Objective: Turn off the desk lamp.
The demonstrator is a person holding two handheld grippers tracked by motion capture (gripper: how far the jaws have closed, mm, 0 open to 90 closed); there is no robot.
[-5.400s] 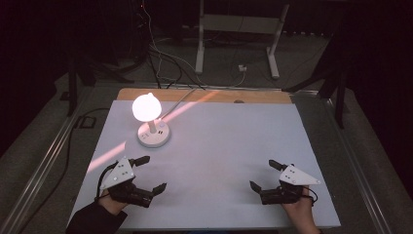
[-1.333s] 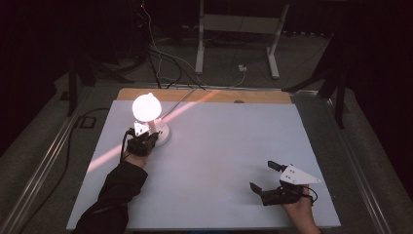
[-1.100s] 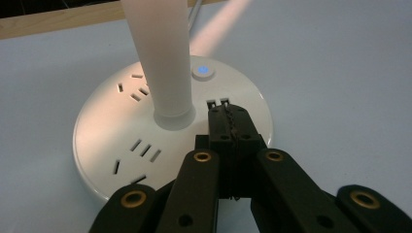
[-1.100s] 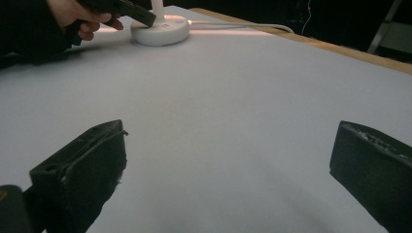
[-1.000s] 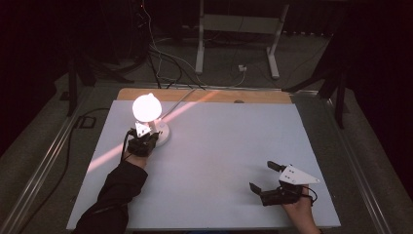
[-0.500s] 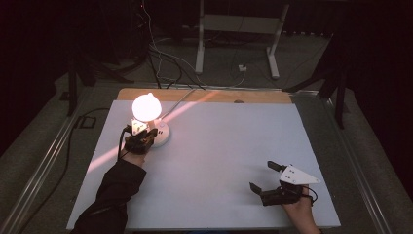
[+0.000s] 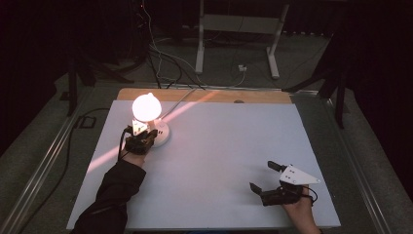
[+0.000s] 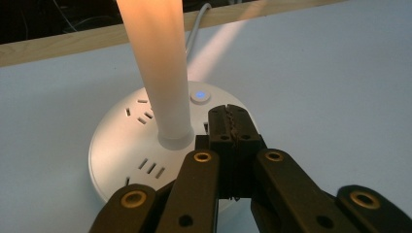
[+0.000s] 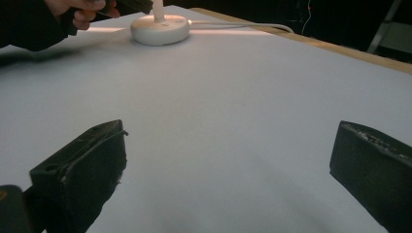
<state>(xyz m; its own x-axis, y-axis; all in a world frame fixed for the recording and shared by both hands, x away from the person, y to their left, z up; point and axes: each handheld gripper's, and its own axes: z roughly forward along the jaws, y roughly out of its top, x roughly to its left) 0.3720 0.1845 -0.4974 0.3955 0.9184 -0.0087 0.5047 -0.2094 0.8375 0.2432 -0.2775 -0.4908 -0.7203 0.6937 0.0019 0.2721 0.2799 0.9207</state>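
Left gripper, jaws clenched together, tips over the lit lamp's round base at upper left; right gripper rests released, lower right of the surface.

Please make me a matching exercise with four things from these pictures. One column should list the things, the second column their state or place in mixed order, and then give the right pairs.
Things:
1. left gripper
2. right gripper
3. lamp bulb
4. small button on the lamp base

States or places:
A. glows blue
B. jaws wide apart, over bare table near the front edge
C. lit, shining warm white
D. jaws closed together, over the round lamp base

Pairs: 1-D, 2-B, 3-C, 4-A
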